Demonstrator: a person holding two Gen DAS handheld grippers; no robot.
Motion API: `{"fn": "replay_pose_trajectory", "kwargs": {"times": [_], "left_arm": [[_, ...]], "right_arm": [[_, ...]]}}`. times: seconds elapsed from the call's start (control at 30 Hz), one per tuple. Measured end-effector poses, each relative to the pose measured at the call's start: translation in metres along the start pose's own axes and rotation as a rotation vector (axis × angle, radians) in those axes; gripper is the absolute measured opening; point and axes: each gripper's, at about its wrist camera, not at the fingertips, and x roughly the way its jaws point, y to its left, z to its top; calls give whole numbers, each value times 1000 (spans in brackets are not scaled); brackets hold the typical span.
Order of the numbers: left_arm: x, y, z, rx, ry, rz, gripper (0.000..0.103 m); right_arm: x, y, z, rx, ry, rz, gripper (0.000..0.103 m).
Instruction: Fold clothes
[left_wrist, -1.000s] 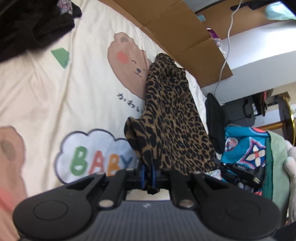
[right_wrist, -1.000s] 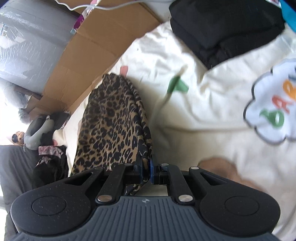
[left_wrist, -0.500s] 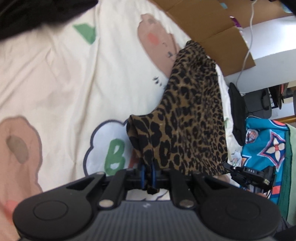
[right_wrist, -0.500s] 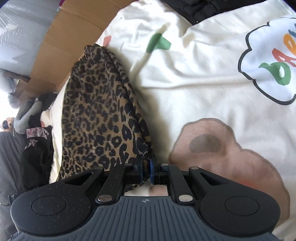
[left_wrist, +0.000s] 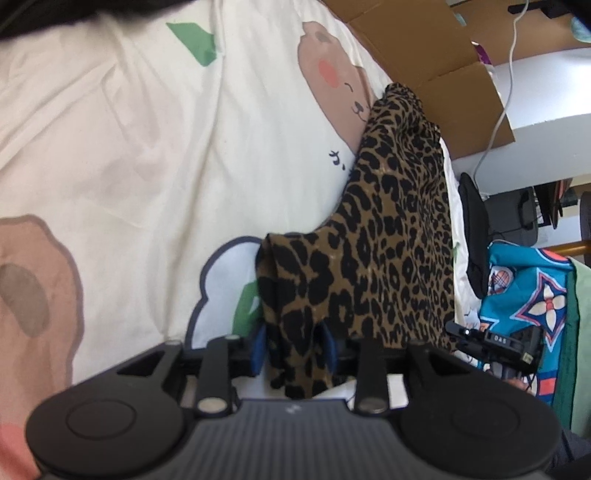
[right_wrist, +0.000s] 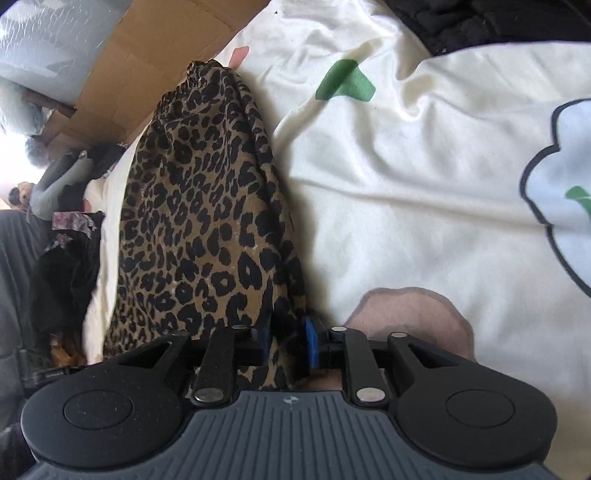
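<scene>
**Leopard piece stretched between both grippers over the bed**

On the left wrist view, the left gripper (left_wrist: 293, 349) has its blue pads spread partway, with a bunched corner of the leopard-print garment (left_wrist: 391, 236) sitting between them. The cloth fills the gap, but I can't tell if it's really pinched or just draped there. The garment runs away from the camera toward the cardboard (left_wrist: 417, 55) at the far edge, long axis pointing straight out from the fingers, its far end resting on the cartoon bedsheet (left_wrist: 147, 147).

Over on the right wrist view, the right gripper (right_wrist: 288, 345) shows the same deal: jaws a bit apart, leopard cloth (right_wrist: 199, 221) between them, grip strength unclear. Again the fabric stretches lengthwise away toward the cardboard.

My guess is both near corners are held side by side to keep that edge aligned for laying a fold flat.
</scene>
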Motion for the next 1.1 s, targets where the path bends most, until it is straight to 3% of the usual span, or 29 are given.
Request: {"fn": "replay_pose_trajectory", "kwargs": {"times": [0.13,0.17,0.2,0.23,0.63,1.0,1.1], "left_arm": [[4,2,-1,-10,-10,-35,41],[4,5,-1,-31,-5,-38,30],[4,8,-1,-52,0,-42,21],[4,10,-1,-71,3,-45,9],[-31,-24,1,3,6,-73,7],[-51,-34,-5,24,23,-35,7],[-52,-30,-11,32,28,7,7]], "right_arm": [[9,-1,7,16,29,27,34],[10,1,8,9,36,19,24],[12,2,9,12,52,9,5],[12,2,10,20,60,13,4],[-30,14,0,20,44,58,2],[-43,16,-28,29,90,45,2],[-41,16,-33,22,97,22,2]]}}
